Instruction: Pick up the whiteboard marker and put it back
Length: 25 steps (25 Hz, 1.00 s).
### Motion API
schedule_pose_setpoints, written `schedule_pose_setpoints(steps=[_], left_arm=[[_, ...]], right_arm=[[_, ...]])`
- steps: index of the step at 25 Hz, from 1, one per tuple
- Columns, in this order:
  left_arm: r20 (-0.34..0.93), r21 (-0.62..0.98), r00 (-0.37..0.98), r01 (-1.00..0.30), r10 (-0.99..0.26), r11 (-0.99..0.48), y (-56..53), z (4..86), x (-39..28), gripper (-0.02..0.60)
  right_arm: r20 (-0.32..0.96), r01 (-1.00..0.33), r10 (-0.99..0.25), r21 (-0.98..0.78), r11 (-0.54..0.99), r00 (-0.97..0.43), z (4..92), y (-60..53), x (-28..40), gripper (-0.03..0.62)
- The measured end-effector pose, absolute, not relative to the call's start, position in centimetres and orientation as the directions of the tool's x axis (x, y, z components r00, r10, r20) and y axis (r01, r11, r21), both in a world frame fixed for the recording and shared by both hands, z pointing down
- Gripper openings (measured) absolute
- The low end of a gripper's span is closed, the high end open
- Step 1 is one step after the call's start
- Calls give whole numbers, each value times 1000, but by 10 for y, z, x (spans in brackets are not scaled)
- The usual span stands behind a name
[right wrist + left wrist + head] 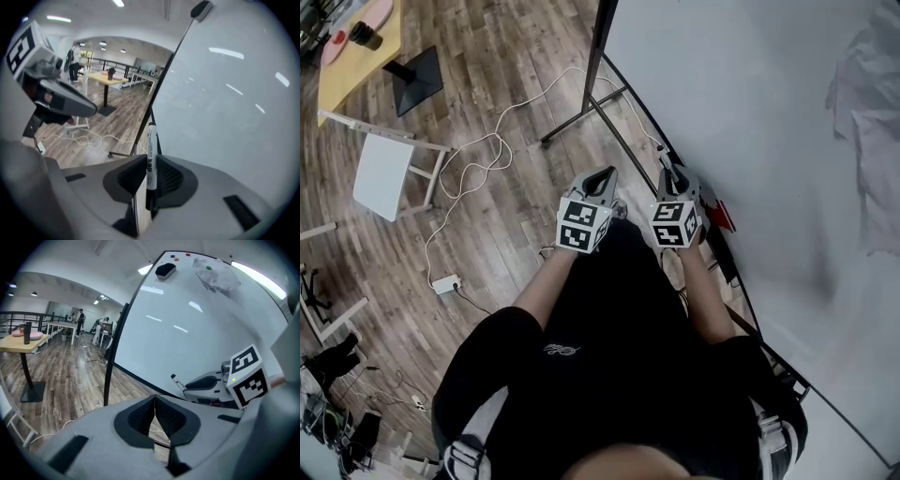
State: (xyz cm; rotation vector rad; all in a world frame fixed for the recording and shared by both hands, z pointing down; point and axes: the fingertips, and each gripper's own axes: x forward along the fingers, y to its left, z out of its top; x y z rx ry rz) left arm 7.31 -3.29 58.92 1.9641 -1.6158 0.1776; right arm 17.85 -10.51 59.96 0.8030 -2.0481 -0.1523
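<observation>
The whiteboard marker (151, 140), white-bodied with a black cap end, stands upright between the pads of my right gripper (149, 161), which is shut on it. From the left gripper view the marker (176, 381) sticks out of the right gripper (206, 383) toward the whiteboard (187, 329). In the head view both grippers are held side by side at waist height, the right gripper (673, 173) close to the whiteboard (750, 112) and the left gripper (602, 178) beside it. My left gripper (155, 401) is shut with nothing between its pads.
A dark tray rail (741, 281) runs along the board's lower edge, with a red item (720, 214) on it. A cloth (867, 103) and an eraser (165, 270) hang on the board. A white stool (384, 173), a cable (478, 159) and a table (356, 47) stand at the left.
</observation>
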Motion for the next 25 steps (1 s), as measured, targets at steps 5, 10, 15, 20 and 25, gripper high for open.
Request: schedule_pose_setpoints(steps=[5,10,15,20,25], left_arm=[[354,315,205,-945,-913,-90,-29,537,44,8],[269,277,122,-960,-955,-45,-16,497,15,8],[219,217,50,-976,-974,-1,0,471,-16,8],[224,211,2,-976,-975,47,51,463,-40,8],[198,182,-127,-969,-972,164,76,453,-99,8]], right_arm=[[536,-539,-601,290,791,-593,536,-86,128,57],[401,-549,-579,200,812,-710,493,-61,94,57],[273,-506,-528,153,849,-804,462,-40,50,57],[217,-462,-475,111,880,-853,441,9,14,57],[149,-351,-362,95,931,-920,425,32,-48,57]])
